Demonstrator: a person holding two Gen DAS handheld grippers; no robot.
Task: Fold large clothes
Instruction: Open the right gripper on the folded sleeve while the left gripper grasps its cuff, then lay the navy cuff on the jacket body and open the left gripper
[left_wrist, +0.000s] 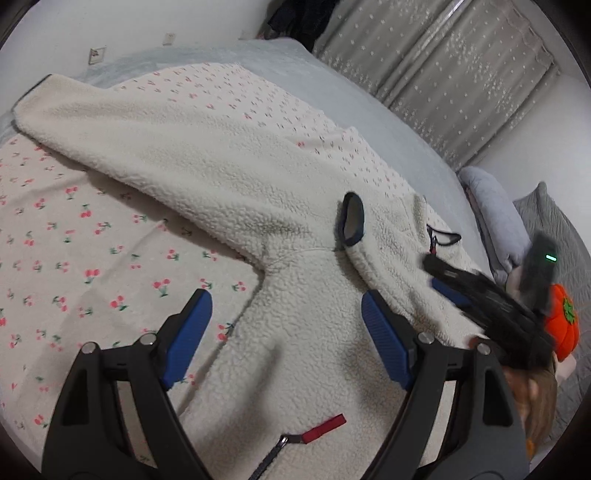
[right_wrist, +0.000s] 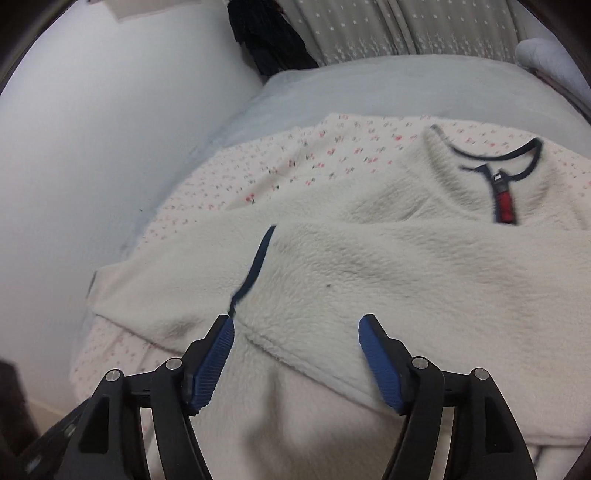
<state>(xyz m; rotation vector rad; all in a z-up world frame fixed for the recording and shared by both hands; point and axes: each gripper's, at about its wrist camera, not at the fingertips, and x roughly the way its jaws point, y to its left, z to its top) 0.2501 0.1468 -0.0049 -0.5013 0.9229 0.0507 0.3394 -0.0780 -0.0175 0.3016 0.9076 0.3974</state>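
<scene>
A cream fleece pullover (left_wrist: 229, 192) with navy trim lies spread on a cherry-print sheet (left_wrist: 74, 236). One sleeve stretches to the far left; the other sleeve, with a navy cuff (left_wrist: 351, 223), is folded across the body. My left gripper (left_wrist: 286, 302) is open and empty just above the body near the armpit. My right gripper (left_wrist: 448, 280) shows blurred at the right over the fleece. In the right wrist view the right gripper (right_wrist: 295, 328) is open and empty over the folded sleeve (right_wrist: 369, 266), by its navy cuff edge (right_wrist: 258, 258). The collar with red zip pull (right_wrist: 504, 203) lies beyond.
A red zip tab (left_wrist: 325, 428) sits on the lower body. The bed has a pale blue blanket (left_wrist: 351, 96) beyond the sheet. Grey pillows (left_wrist: 495, 218) and an orange pumpkin plush (left_wrist: 565, 325) lie at the right. A white wall (right_wrist: 92, 147) borders the bed; curtains (left_wrist: 443, 74) hang behind.
</scene>
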